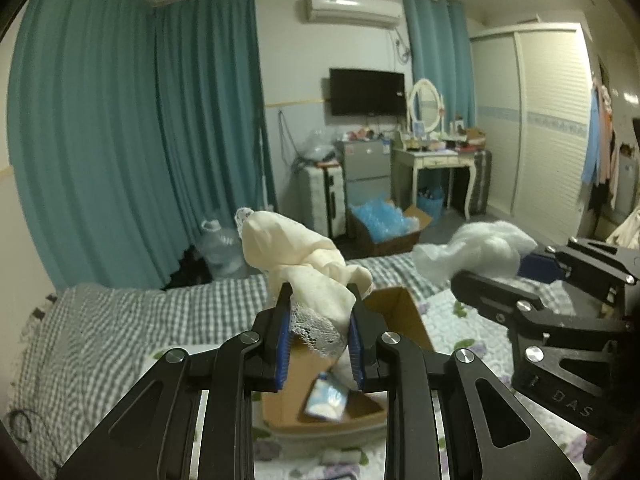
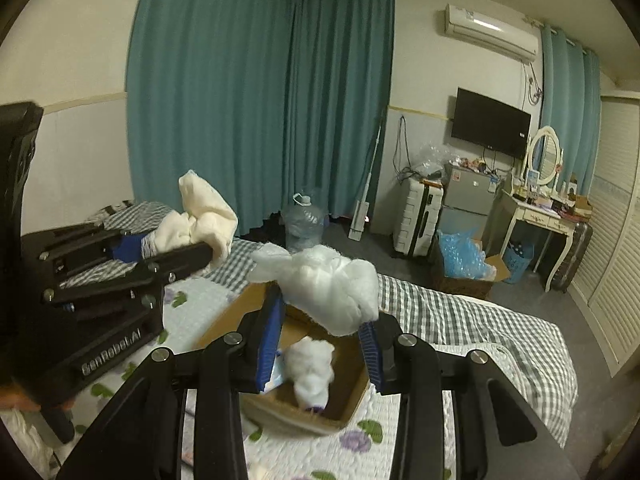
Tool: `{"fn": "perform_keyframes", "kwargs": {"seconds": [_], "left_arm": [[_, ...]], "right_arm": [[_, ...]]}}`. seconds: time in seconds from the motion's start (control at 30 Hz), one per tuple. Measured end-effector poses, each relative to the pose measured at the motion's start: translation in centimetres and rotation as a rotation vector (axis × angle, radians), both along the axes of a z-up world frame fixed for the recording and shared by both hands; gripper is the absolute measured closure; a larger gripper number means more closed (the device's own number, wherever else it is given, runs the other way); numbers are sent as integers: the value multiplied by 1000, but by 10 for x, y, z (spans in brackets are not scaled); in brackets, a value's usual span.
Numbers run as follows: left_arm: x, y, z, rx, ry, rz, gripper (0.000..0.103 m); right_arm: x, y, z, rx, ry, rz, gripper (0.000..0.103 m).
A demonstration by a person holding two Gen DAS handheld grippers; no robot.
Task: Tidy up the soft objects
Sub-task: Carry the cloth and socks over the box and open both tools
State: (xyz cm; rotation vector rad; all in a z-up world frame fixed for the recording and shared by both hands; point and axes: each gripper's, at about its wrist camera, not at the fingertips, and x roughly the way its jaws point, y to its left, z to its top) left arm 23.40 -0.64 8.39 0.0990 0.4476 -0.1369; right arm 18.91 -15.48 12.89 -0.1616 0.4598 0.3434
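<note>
- Hanging at far left, teal curtains [image 1: 132, 128] cover the wall behind the bed [image 1: 120, 320], which carries a grey checked cover and a floral quilt.
- Left tool [image 1: 320, 312]: jaws closed on a cream cloth with a lace edge [image 1: 304, 264]; the blue pads press its lower end and the rest bunches up above the fingertips, clear of the bed.
- Cardboard box [image 1: 400, 320]: open, resting on the floral quilt directly below both tools. Inside it, the right wrist view shows a white stuffing clump [image 2: 312, 364] and a small blue-and-white packet at the near wall.
- Right tool [image 2: 320, 312]: jaws nearly closed on a wad of white fluffy stuffing [image 2: 324, 280], held above the box opening; the wad bulges over both pads.
- Both tools sit side by side, near each other, each carrying its own item apart from the other.
- Background right: wall television [image 1: 366, 92], small fridge, white dressing table [image 1: 432, 160] with oval mirror, and a louvred wardrobe [image 1: 540, 120].
</note>
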Motion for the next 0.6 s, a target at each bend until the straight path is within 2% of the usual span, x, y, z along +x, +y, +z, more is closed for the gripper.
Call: {"fn": "perform_keyframes", "kwargs": {"seconds": [0.33, 0.6], "left_arm": [[69, -4, -77, 16, 131, 0, 80], [91, -12, -122, 32, 207, -14, 77]], "right_arm": [[93, 3, -73, -43, 115, -25, 67], [141, 1, -121, -74, 203, -28, 67]]}}
